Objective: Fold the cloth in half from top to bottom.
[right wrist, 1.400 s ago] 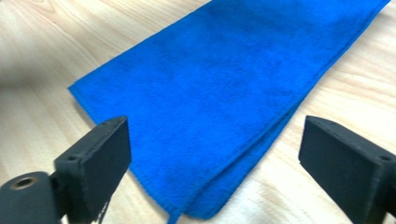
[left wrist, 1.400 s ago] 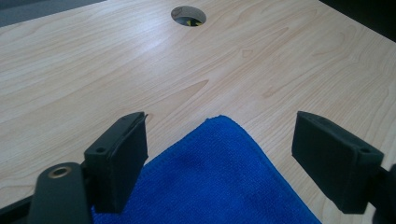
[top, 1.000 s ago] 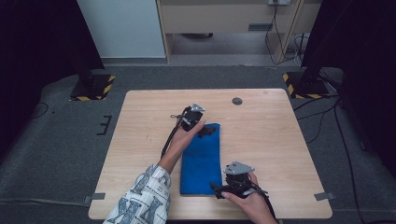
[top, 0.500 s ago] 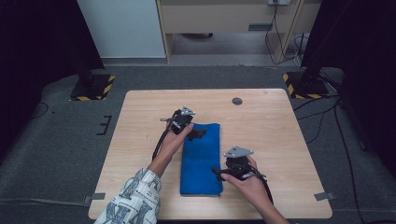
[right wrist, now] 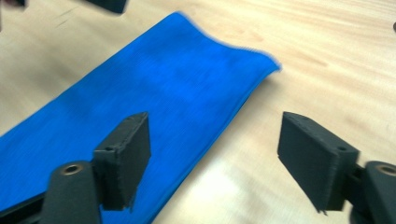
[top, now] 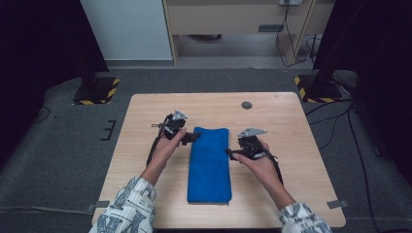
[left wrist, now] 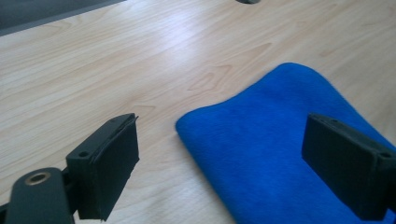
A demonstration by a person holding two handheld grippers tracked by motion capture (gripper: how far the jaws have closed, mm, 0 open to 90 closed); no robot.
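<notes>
A blue folded towel lies lengthwise in the middle of the wooden table. My left gripper hovers at the towel's far left corner. In the left gripper view that corner of the towel lies between the open jaws of this gripper, which have just closed a little; the pads do not touch it. My right gripper points at the towel's right edge. Its jaws have just been closing. They stand apart over the towel's edge without pressing on it.
A small dark round disc sits in the tabletop near the far edge. Black stands with yellow-striped bases flank the table's far corners. Grey carpet surrounds the table; a cabinet stands behind it.
The left hand has slid left, off the towel's far end to its left corner. The right hand has moved from the near end toward the far side along the towel's right edge.
</notes>
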